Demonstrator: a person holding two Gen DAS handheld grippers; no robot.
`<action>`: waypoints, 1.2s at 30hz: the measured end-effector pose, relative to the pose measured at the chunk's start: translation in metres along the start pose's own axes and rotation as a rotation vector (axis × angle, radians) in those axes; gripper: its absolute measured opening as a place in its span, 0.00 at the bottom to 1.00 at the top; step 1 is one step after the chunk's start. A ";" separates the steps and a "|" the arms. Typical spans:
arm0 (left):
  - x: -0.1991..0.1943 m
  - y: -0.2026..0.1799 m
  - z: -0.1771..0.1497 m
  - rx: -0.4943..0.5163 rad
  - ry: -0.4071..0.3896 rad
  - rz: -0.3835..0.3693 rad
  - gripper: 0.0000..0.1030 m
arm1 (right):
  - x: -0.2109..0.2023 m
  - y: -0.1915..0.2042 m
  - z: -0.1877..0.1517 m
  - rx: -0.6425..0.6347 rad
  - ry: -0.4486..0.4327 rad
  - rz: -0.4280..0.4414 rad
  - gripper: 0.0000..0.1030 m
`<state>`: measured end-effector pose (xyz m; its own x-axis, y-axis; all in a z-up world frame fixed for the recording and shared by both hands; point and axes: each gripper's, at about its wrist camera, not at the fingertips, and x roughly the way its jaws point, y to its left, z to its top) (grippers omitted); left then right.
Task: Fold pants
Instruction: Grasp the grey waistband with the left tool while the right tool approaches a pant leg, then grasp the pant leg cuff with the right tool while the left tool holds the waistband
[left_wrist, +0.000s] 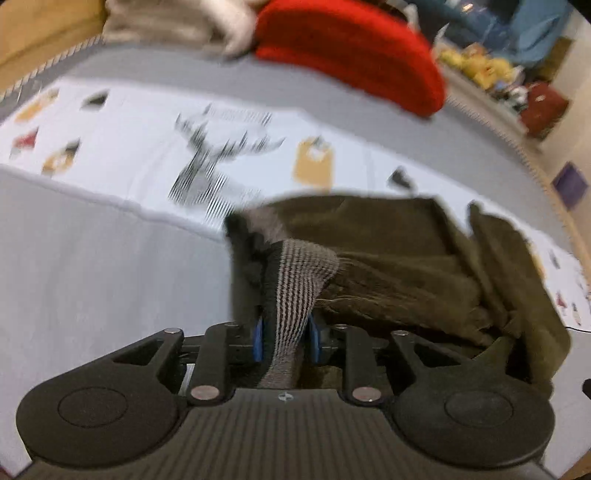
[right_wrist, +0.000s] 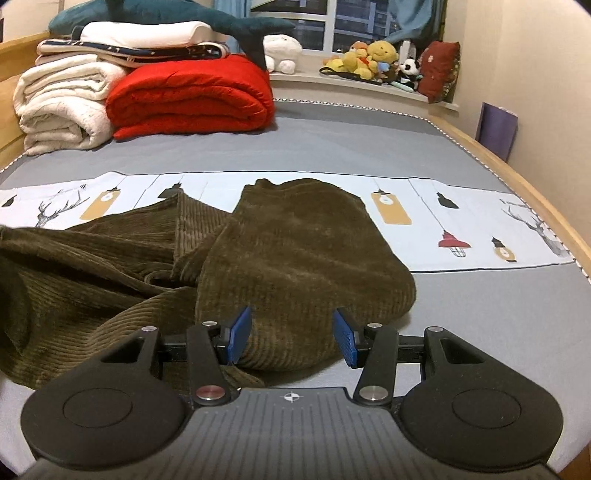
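Two grippers: our left gripper jaws clamp pants waistband; right gripper jaws apart astride pant leg, mid-bed.

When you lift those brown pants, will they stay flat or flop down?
Probably flop: the pants already lie in soft, rumpled folds on the bed. Their thick ribbed cloth looks fairly heavy, so loose legs would likely sag. The striped waistband bends limply between the left fingers.

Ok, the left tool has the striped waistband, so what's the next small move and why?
Probably close the right tool on the pants. Its blue pads stand apart around a fold of brown cloth, while the left tool already pinches the waistband, and a fold wants both ends held.
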<state>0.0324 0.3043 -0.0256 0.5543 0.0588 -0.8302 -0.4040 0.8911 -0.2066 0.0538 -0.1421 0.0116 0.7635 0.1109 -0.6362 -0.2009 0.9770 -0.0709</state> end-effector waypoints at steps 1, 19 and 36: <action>0.007 0.003 0.001 -0.016 0.025 0.009 0.29 | 0.002 0.004 0.001 -0.014 0.000 0.001 0.50; 0.072 0.031 0.003 -0.077 0.221 0.136 0.67 | 0.099 0.054 0.027 -0.125 0.157 0.000 0.76; 0.074 0.025 0.006 -0.041 0.224 0.158 0.77 | 0.122 0.042 0.032 -0.246 0.188 -0.047 0.19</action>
<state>0.0674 0.3330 -0.0890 0.3088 0.0907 -0.9468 -0.5043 0.8596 -0.0822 0.1578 -0.0822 -0.0441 0.6530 0.0082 -0.7573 -0.3283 0.9042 -0.2732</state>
